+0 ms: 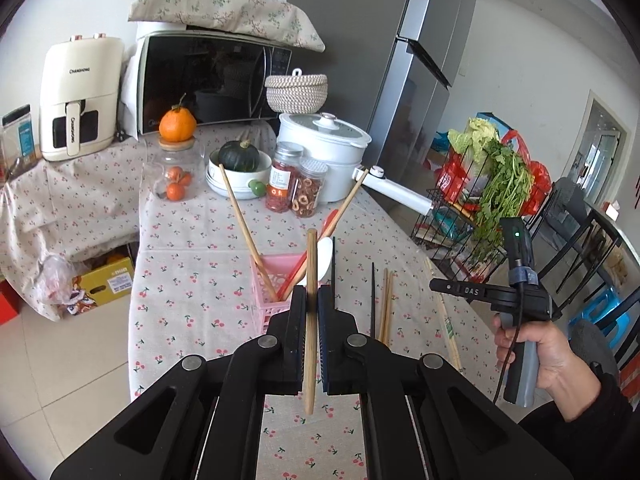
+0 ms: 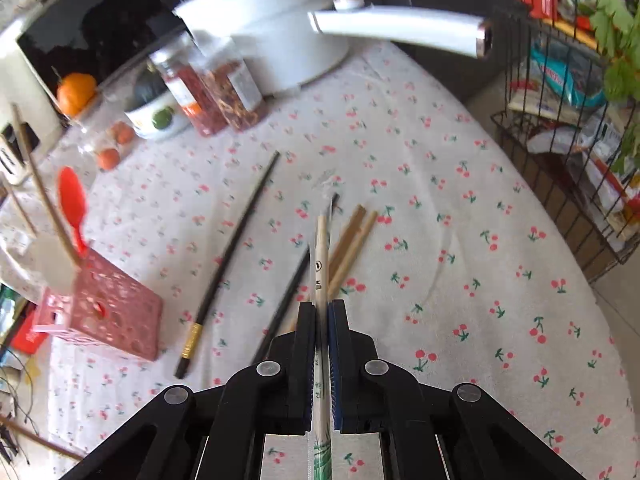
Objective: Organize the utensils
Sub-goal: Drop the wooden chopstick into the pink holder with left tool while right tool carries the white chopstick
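Observation:
My left gripper (image 1: 311,292) is shut on a plain wooden chopstick (image 1: 311,256), which stands upright just in front of the pink basket (image 1: 272,304). The basket holds two wooden chopsticks, a red spoon (image 1: 332,218) and a white spoon (image 1: 326,254). My right gripper (image 2: 321,306) is shut on a paper-wrapped chopstick pair (image 2: 321,248) above the cherry-print cloth. Below it lie two black chopsticks (image 2: 236,248) and a pair of wooden chopsticks (image 2: 352,240). The pink basket (image 2: 116,312) is off to the left in the right wrist view. A hand holds the right gripper (image 1: 434,285) at the table's right edge.
A white pot (image 2: 272,28) with a long handle (image 2: 400,28), two jars (image 2: 216,92), a bowl with a squash (image 1: 240,160) and a glass jar of oranges (image 1: 176,176) stand at the back. A wire rack (image 2: 560,140) of greens and packets is off the right edge.

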The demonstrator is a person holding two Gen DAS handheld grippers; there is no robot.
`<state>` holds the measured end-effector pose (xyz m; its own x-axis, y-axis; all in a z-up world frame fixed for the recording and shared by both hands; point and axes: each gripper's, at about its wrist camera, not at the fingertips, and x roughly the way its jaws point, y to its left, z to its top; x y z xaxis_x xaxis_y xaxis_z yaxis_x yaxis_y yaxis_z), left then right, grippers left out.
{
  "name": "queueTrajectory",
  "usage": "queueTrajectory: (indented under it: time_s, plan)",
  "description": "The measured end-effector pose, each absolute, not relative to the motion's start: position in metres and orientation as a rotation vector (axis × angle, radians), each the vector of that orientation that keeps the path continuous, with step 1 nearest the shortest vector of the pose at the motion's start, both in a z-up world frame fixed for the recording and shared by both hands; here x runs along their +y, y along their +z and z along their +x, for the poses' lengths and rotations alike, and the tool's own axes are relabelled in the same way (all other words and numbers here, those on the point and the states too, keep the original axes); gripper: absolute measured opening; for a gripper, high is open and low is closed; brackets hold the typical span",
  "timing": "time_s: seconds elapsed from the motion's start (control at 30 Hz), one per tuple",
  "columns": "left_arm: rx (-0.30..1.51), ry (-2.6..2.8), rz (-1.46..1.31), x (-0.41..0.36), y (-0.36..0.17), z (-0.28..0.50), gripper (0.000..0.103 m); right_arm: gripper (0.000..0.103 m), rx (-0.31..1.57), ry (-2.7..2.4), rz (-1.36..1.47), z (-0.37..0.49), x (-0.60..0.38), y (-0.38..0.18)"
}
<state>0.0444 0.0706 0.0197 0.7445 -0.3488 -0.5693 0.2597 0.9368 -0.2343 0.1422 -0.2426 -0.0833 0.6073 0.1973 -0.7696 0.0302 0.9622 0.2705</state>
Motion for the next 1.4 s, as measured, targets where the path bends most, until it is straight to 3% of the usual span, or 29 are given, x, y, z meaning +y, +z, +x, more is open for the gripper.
queueTrajectory:
  time_s: [0.27,0.43,0.67,1.17,1.2,1.3,1.33,1.4]
  plan:
    - [0.357,-0.254,-0.122,0.082,0.077,0.016,0.005,0.005,0.639,0.195,0.286,0.097,-0.229,-0.018]
    - [0.257,-0.205,-0.129,0.084,0.088,0.019,0.005,0.005,0.6,0.219,0.239,0.091,-0.218,-0.009]
    - [0.259,-0.186,-0.072,0.067,0.072,0.058,0.005,0.005,0.596,0.248,0.245,0.094,-0.216,-0.013]
    - [0.493,-0.203,-0.042,0.054,0.008,0.136,0.008,0.005,0.545,0.248,0.243,0.088,-0.212,-0.011]
    - [0.511,-0.2,-0.041,0.055,0.006,0.137,0.014,0.005,0.534,0.248,0.24,0.087,-0.21,-0.01]
    - [0.55,-0.199,-0.095,0.062,0.005,0.139,0.053,0.005,0.492,0.257,0.237,0.082,-0.205,-0.006]
    - [0.551,-0.193,-0.109,0.065,0.006,0.137,0.059,0.005,0.475,0.259,0.238,0.08,-0.202,-0.004]
    - [0.569,-0.188,-0.114,0.07,0.01,0.133,0.061,0.005,0.441,0.261,0.24,0.077,-0.197,0.002]
